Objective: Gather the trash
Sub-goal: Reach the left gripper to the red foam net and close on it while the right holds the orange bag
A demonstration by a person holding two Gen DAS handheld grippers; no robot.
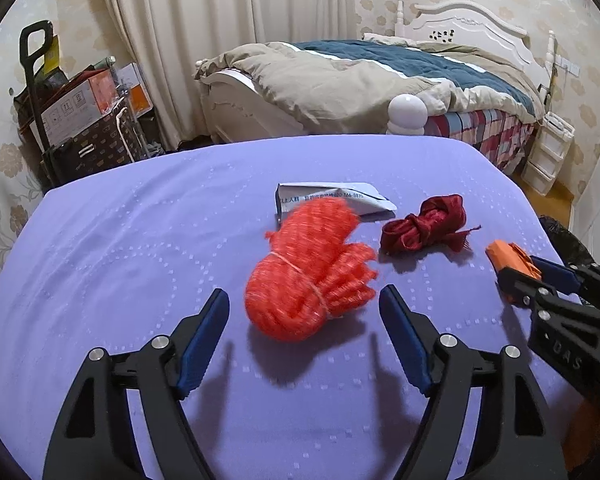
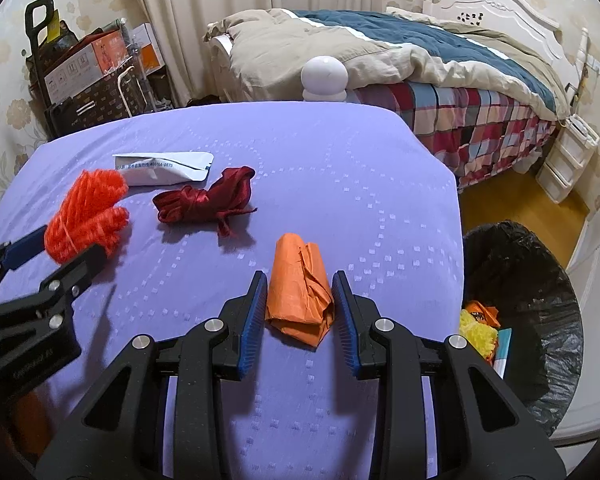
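1. I've got the left gripper (image 1: 304, 312) low centre in the left wrist view, jaws wide apart. The red-orange mesh bundle (image 1: 308, 272) sits just ahead of the tips and partly between them; pads don't touch it. The bundle looks a bit blurred.
2. The right gripper (image 2: 300, 304) is at centre-bottom of the right wrist view, jaws drawn in on each side of the folded orange wrapper (image 2: 300, 292). The pads sit right against its edges, so I read it as clamped; the wrapper lies on the purple sheet (image 2: 340, 168).
3. Same wrapper shows at the right edge of the left wrist view (image 1: 508, 260), w/ the right gripper's tips (image 1: 536, 276) on it.
4. Other trash on the sheet: a dark red ribbon knot (image 1: 424, 224), centre-right in the left view, and a white flat packet (image 1: 340, 196) w/ blue print just behind the mesh bundle, upper centre.
5. In the right view the ribbon (image 2: 208, 200) is centre-left, the packet (image 2: 164, 168) upper left, the mesh bundle (image 2: 84, 216) far left beside the left gripper's tips (image 2: 64, 252).
6. The bin w/ a black liner (image 2: 524, 300) is at the right edge of the right view, beside the sheet's edge, on the floor. Yellow and orange bits are already inside.
7. Bkgd: a bed w/ a beige and blue quilt (image 1: 360, 68), upper centre-right.
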